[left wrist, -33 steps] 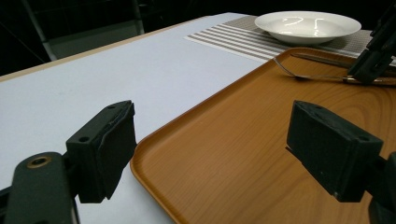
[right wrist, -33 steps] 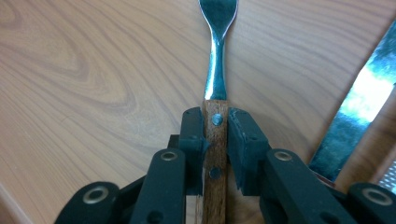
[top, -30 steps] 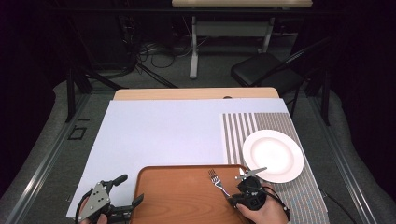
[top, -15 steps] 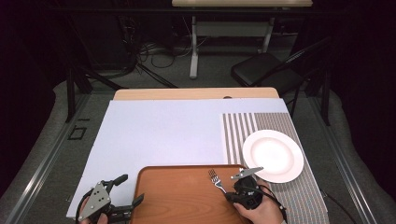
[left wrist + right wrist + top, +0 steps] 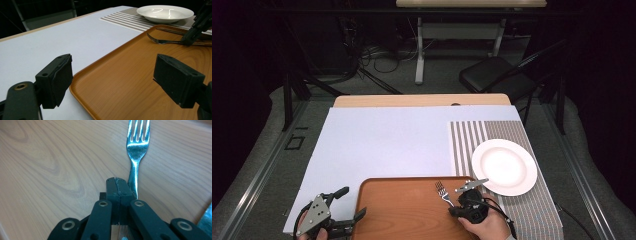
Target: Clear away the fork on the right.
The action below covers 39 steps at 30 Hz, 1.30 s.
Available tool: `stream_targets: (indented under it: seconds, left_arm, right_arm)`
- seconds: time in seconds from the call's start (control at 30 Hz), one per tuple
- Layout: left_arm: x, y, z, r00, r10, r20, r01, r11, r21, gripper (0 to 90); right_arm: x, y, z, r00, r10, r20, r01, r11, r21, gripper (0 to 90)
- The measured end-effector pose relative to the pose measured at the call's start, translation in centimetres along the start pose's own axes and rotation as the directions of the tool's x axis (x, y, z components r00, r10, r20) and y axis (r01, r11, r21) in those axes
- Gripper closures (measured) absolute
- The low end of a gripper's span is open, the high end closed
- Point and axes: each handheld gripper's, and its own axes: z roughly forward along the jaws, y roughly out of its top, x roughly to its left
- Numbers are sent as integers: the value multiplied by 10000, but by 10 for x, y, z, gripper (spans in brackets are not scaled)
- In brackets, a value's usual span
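Right gripper view: right tongs (image 5: 117,182) clamp the fork (image 5: 136,147); left tongs (image 5: 112,80) gape empty.

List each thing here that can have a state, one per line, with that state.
Fork: lying flat on the tray, tines pointing away from the person.
Tray: flat on the table, carrying the fork.
Plate: upright on the striped mat, empty.
Left gripper: open, nothing between its jaws.
Right gripper: shut, with the fork's neck beside its pads; a pinch is unclear.
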Motion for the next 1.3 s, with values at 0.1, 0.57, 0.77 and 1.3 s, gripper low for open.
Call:
stream_targets:
  seconds: [0.1, 0.57, 0.77, 1.3]
  left_arm:
    - [0, 0, 0, 10000, -39, -9, 39, 10000, 0, 156]
    - [0, 0, 0, 10000, -40, -12, 40, 10000, -5, 156]
    - [0, 0, 0, 10000, -38, -7, 38, 10000, -18, 156]
    - [0, 0, -1, 10000, -17, -9, 17, 10000, -22, 156]
  right_arm:
    - [-1, 0, 2, 9999, 109, -8, -109, 9999, -41, 900]
    - [-15, -6, -5, 9968, 764, 240, -762, 9970, -102, 900]
    - [-22, -9, -9, 9947, 968, 359, -962, 9952, -168, 900]
    - [-28, -12, -14, 9918, 1207, 426, -1203, 9927, -128, 900]
